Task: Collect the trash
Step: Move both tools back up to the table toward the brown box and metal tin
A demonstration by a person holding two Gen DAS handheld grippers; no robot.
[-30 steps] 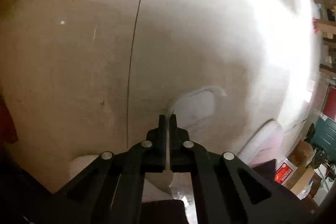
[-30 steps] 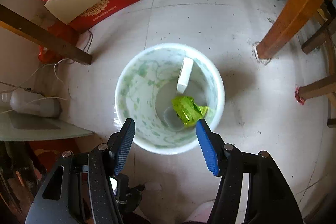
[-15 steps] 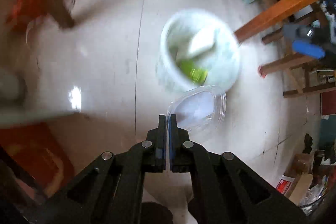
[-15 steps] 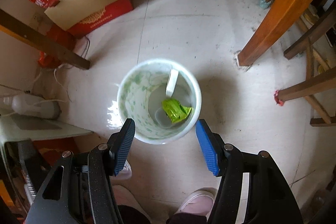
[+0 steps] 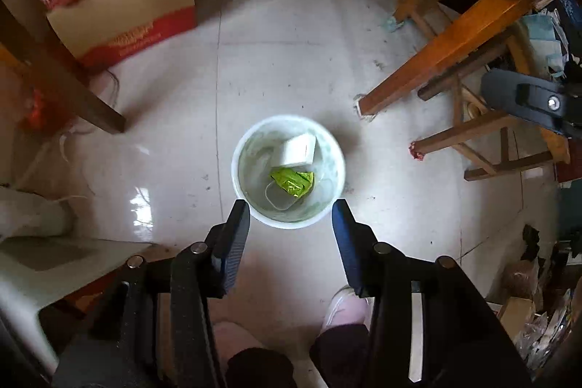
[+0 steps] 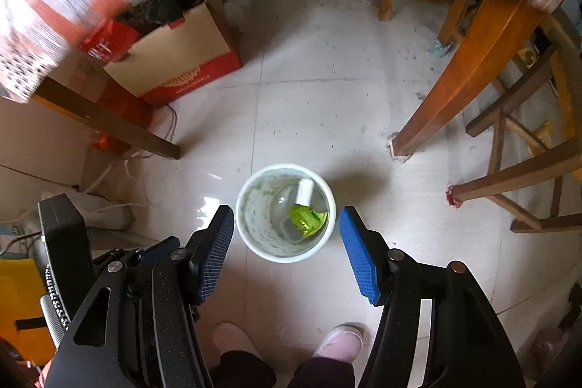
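A pale tiled floor point(image 5: 291, 60) fills both downward views, ringed by wooden furniture legs and a cardboard box point(image 5: 123, 13). On it stands a white bin point(image 5: 288, 171), upright, directly below both claws. Inside lie a white carton point(image 5: 299, 151), a crumpled green wrapper point(image 5: 293, 182) and a clear plastic lid point(image 5: 280, 199). The left claw point(image 5: 290, 235) is opening, nothing between its fingers. The right claw point(image 6: 287, 253) is spread and empty. Neither hand looks clearly nearer the bin.
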